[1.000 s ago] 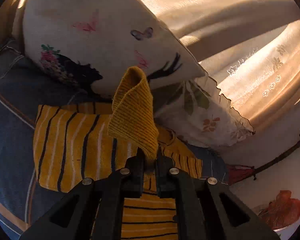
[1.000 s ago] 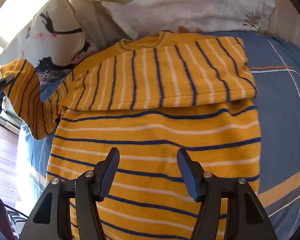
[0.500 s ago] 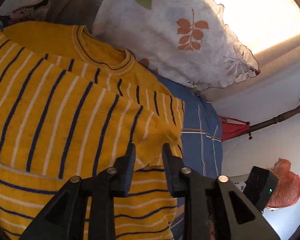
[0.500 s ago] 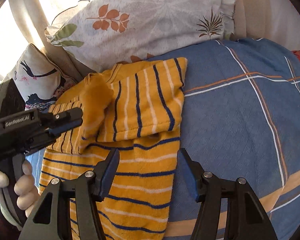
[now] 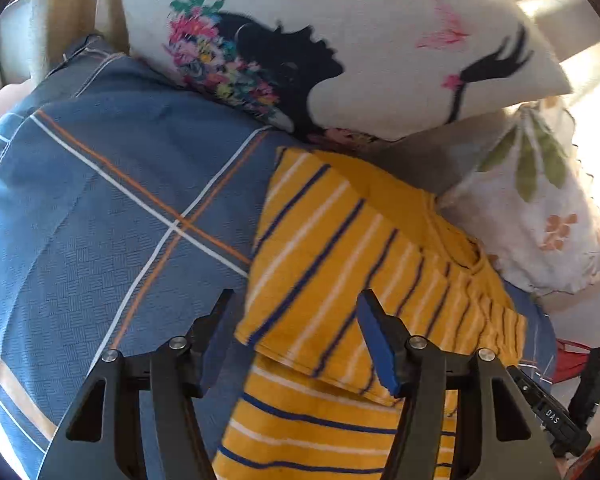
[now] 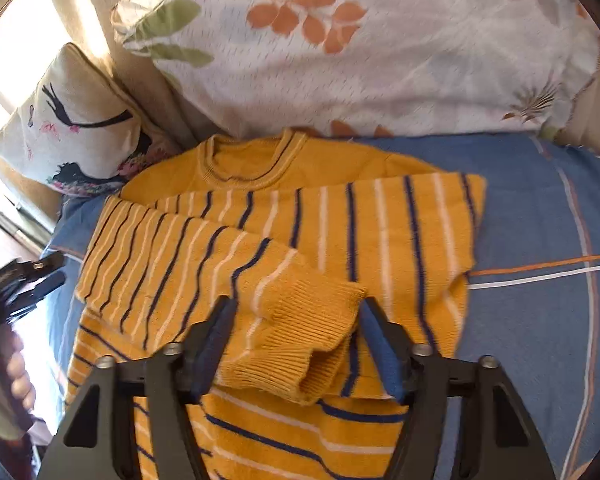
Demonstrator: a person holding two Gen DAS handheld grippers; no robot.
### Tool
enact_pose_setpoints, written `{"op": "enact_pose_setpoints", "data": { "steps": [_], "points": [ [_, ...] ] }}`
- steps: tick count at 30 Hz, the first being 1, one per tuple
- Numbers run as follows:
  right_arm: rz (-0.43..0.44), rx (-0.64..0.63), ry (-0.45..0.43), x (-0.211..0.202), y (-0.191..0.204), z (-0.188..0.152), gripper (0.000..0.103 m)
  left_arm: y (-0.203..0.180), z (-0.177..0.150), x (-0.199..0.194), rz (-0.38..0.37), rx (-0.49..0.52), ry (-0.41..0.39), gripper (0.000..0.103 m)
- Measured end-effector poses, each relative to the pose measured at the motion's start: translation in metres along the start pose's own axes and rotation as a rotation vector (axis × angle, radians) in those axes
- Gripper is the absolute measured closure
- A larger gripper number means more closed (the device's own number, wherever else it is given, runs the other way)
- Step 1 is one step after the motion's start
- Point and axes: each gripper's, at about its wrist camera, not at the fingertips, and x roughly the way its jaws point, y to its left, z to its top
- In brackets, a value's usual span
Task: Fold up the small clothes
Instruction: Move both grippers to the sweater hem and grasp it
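Observation:
A yellow sweater with navy and white stripes lies flat on the bed, both sleeves folded across its chest. The ribbed cuff of the upper sleeve sits between the fingers of my right gripper. Its jaws are closing, but the pads are not pressing on the cuff. In the left wrist view my left gripper hangs over the sweater's folded side edge. Its jaws are opening and grip nothing. The left gripper also shows at the left edge of the right wrist view, held by a hand.
A blue checked bed cover lies under the sweater. A white pillow with a dark silhouette print and a leaf-print pillow lean behind the collar. A black device with a green light shows at the lower right.
My left gripper carried the sleeve cuff across the sweater, let it go and swung back to the sweater's side edge. My right gripper moved over the dropped cuff.

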Motion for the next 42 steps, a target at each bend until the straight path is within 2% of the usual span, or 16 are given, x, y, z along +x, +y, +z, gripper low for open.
{"op": "enact_pose_setpoints", "data": {
  "steps": [1, 2, 5, 8, 13, 15, 17, 20, 21, 22, 24, 28, 31, 36, 38, 42],
  "points": [
    [0.008, -0.017, 0.022, 0.002, 0.003, 0.002, 0.090, 0.006, 0.001, 0.006, 0.011, -0.017, 0.023, 0.044],
    [0.021, -0.039, 0.040, 0.003, 0.007, 0.004, 0.099, 0.010, 0.002, 0.010, 0.019, -0.030, 0.039, 0.044],
    [0.019, -0.080, -0.003, -0.011, 0.011, 0.014, 0.100, 0.009, -0.002, 0.008, 0.014, -0.013, 0.034, 0.044],
    [-0.045, -0.072, -0.050, -0.020, 0.004, 0.027, 0.100, 0.004, -0.006, 0.012, 0.024, 0.018, 0.046, 0.043],
    [-0.153, -0.080, 0.014, 0.014, -0.013, 0.033, 0.099, 0.006, -0.012, 0.028, 0.067, 0.034, 0.095, 0.045],
    [-0.175, -0.084, 0.055, 0.027, -0.017, 0.027, 0.094, 0.009, -0.011, 0.027, 0.041, 0.035, 0.102, 0.071],
    [-0.169, -0.055, 0.029, 0.022, -0.022, 0.022, 0.086, 0.012, -0.010, 0.022, 0.021, 0.029, 0.108, 0.076],
    [-0.155, 0.021, -0.042, -0.002, -0.032, 0.012, 0.053, 0.018, -0.011, 0.003, 0.019, 0.045, 0.085, 0.078],
    [-0.150, 0.039, -0.064, -0.012, -0.035, 0.006, 0.050, 0.021, -0.013, -0.003, 0.004, 0.044, 0.083, 0.077],
    [-0.141, 0.055, -0.073, -0.021, -0.038, -0.002, 0.049, 0.024, -0.016, -0.008, -0.009, 0.045, 0.086, 0.075],
    [-0.109, 0.085, -0.060, -0.032, -0.043, -0.018, 0.049, 0.033, -0.022, -0.013, -0.023, 0.039, 0.110, 0.059],
    [-0.088, 0.159, 0.001, -0.042, -0.050, -0.055, 0.049, 0.039, -0.041, -0.014, -0.053, 0.070, 0.171, 0.055],
    [-0.090, 0.243, 0.003, -0.046, -0.046, -0.078, 0.048, 0.040, -0.054, -0.009, -0.050, 0.105, 0.198, 0.038],
    [-0.138, 0.350, 0.043, -0.033, -0.034, -0.112, 0.031, 0.035, -0.065, -0.008, -0.113, 0.198, 0.191, 0.009],
    [-0.172, 0.361, -0.001, -0.035, -0.026, -0.118, 0.024, 0.036, -0.069, -0.009, -0.128, 0.217, 0.194, 0.004],
    [-0.231, 0.364, 0.028, -0.032, -0.008, -0.127, 0.022, 0.030, -0.072, -0.008, -0.139, 0.301, 0.232, 0.003]
  ]
}}
